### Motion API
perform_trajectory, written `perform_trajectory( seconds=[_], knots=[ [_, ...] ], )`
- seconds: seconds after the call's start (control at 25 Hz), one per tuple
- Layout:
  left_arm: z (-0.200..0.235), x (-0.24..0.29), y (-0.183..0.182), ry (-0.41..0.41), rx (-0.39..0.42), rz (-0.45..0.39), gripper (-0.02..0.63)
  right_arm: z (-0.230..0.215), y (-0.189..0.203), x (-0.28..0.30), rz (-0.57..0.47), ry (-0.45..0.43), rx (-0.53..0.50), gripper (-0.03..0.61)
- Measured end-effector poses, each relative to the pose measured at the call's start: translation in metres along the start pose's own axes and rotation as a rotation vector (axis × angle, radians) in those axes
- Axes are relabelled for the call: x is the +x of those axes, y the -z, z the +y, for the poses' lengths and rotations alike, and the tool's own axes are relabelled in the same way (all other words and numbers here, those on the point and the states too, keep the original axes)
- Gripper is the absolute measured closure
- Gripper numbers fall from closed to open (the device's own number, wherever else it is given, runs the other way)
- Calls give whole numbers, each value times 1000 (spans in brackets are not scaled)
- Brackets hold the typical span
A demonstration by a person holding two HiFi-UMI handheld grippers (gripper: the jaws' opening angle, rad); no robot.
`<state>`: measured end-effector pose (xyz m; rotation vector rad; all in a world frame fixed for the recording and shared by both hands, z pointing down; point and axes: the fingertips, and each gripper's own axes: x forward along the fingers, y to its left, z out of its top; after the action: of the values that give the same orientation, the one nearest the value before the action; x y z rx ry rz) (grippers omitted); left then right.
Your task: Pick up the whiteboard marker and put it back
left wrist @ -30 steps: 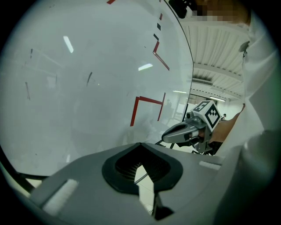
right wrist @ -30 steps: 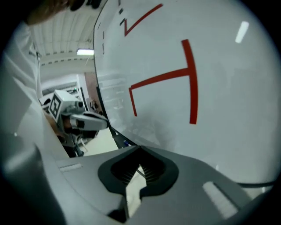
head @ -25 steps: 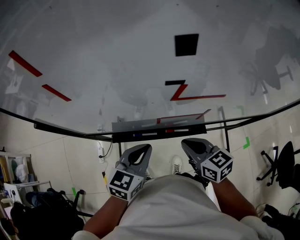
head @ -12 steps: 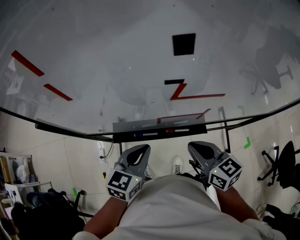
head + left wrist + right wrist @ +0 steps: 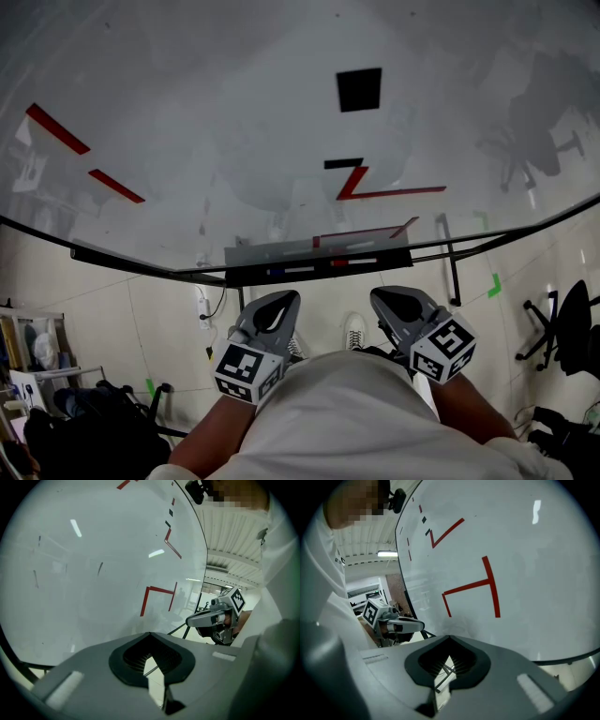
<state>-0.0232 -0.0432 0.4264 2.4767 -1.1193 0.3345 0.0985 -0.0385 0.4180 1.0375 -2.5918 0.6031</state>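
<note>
- The left gripper (image 5: 287, 297) has its jaws closed tip to tip. Its own view shows only the hollow between the dark pads, with nothing held (image 5: 150, 634).
- The right gripper (image 5: 381, 293) is closed the same way. Its tips meet and the gap behind them is bare (image 5: 450, 638).
- Both grippers are held low and close to the person's white shirt (image 5: 347, 412), side by side but apart. Their tips point towards the whiteboard's lower edge.
- Each gripper shows in the other's view. The right gripper appears at the right of the left gripper view (image 5: 211, 618). The left gripper appears at the left of the right gripper view (image 5: 404, 626).
- Just beyond the tips, in the head view, a grey tray (image 5: 272, 249) runs along the bottom of the whiteboard (image 5: 216, 103).
- A whiteboard marker (image 5: 349, 262) with a red part lies lengthwise on the tray ledge, clear of both grippers.
- A second marker (image 5: 286, 270) with a dark blue part lies on the same ledge to its left.
- On the board are red strokes (image 5: 361, 187) and, above them, a black square (image 5: 359, 90).
- Below the board is a tiled floor (image 5: 141, 314). One shoe (image 5: 352, 328) shows between the grippers, and an office chair (image 5: 562, 328) stands at the far right.
</note>
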Motion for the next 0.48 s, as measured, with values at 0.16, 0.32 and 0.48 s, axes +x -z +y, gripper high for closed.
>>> perform_trajectory(
  seconds=[0.16,0.32,0.48],
  knots=[
    [-2,1,-1,1,0,-4,597,-1,0,-1,0,2,-5,577],
    [-2,1,-1,-3,0,-4,597,-1,-1,0,2,1,-8,577],
    [-3,3,-1,-6,0,-7,597,-3,0,-1,4,-6,-7,577]
  ],
)
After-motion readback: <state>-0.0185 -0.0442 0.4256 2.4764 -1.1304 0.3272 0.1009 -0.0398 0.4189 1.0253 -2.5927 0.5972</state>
